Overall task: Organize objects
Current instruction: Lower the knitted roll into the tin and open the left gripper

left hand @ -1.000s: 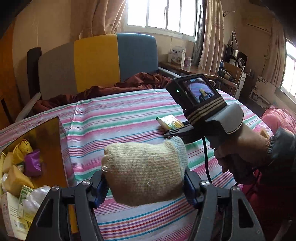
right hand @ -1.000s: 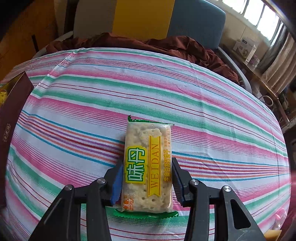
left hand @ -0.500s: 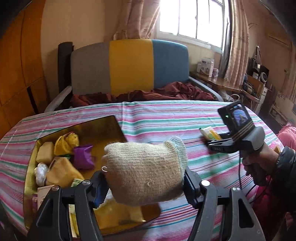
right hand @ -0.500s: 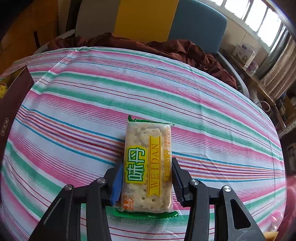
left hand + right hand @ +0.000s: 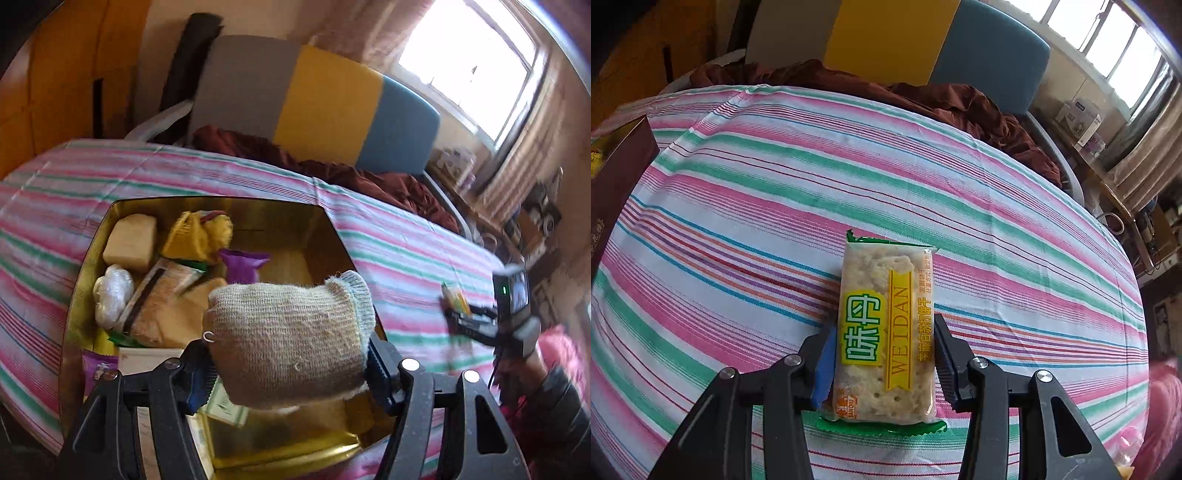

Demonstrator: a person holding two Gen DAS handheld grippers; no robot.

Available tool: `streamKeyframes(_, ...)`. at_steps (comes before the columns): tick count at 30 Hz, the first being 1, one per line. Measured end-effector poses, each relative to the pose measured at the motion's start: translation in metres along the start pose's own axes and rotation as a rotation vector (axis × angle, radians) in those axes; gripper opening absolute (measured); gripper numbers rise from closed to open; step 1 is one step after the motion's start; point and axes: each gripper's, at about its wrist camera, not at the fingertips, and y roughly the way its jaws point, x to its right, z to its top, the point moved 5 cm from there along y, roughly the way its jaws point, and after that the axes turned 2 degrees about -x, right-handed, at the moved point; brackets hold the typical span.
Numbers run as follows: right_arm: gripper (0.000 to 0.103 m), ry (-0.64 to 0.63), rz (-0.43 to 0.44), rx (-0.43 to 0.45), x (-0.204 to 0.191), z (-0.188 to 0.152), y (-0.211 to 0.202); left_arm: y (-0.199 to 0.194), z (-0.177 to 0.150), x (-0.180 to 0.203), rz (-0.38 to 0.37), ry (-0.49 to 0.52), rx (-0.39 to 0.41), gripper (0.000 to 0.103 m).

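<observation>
My left gripper [image 5: 286, 363] is shut on a beige knitted glove [image 5: 288, 339], held above the gold-lined box [image 5: 328, 221]. The box holds several items: a tan block [image 5: 129, 242], a yellow pouch [image 5: 199, 236], a purple packet [image 5: 242, 264] and a white bundle [image 5: 112, 293]. My right gripper [image 5: 882, 363] is shut on a cracker packet [image 5: 886, 332] with green ends and a yellow label, over the striped tablecloth [image 5: 775, 192]. In the left wrist view the right gripper [image 5: 480, 321] shows at the far right, blurred, with the packet in it.
A grey, yellow and blue chair back [image 5: 314, 103] stands behind the table with a dark red cloth [image 5: 369, 177] draped on it. The box's dark outer wall [image 5: 617, 177] shows at the left of the right wrist view. Shelves and clutter [image 5: 1145, 221] line the right side.
My left gripper has swung left with the glove, from over the tablecloth to above the open box, and has rolled. The right gripper and its cracker packet have stayed in place.
</observation>
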Motion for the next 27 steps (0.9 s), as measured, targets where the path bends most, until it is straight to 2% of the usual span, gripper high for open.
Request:
streamKeyframes(3,0.047,-0.004,-0.003,-0.001,0.0,0.0,0.0,0.008,0.012,-0.006,0.003,-0.012,-0.004,0.068)
streamKeyframes(9,0.047,-0.003,-0.003,-0.004,-0.001,0.001,0.001,0.053,0.022,0.008,0.057,0.058,-0.09,0.069)
streamKeyframes(13,0.047,-0.004,-0.004,-0.004,-0.004,0.001,-0.001,0.075,0.029,0.022,0.087,0.141,-0.094,0.07)
streamKeyframes(17,0.047,-0.006,-0.003,-0.004,-0.003,0.002,0.0,0.093,0.019,0.033,0.094,0.203,-0.18,0.072)
streamKeyframes(20,0.047,-0.007,-0.003,-0.004,-0.003,0.002,0.001,0.09,0.01,0.032,0.048,0.16,-0.2,0.072)
streamKeyframes(24,0.047,-0.008,-0.005,-0.004,-0.003,0.002,0.001,0.08,0.003,0.018,0.076,0.088,-0.194,0.073)
streamKeyframes(27,0.047,-0.007,-0.006,-0.004,-0.003,0.002,0.001,0.065,0.001,0.014,0.1,0.093,-0.148,0.078)
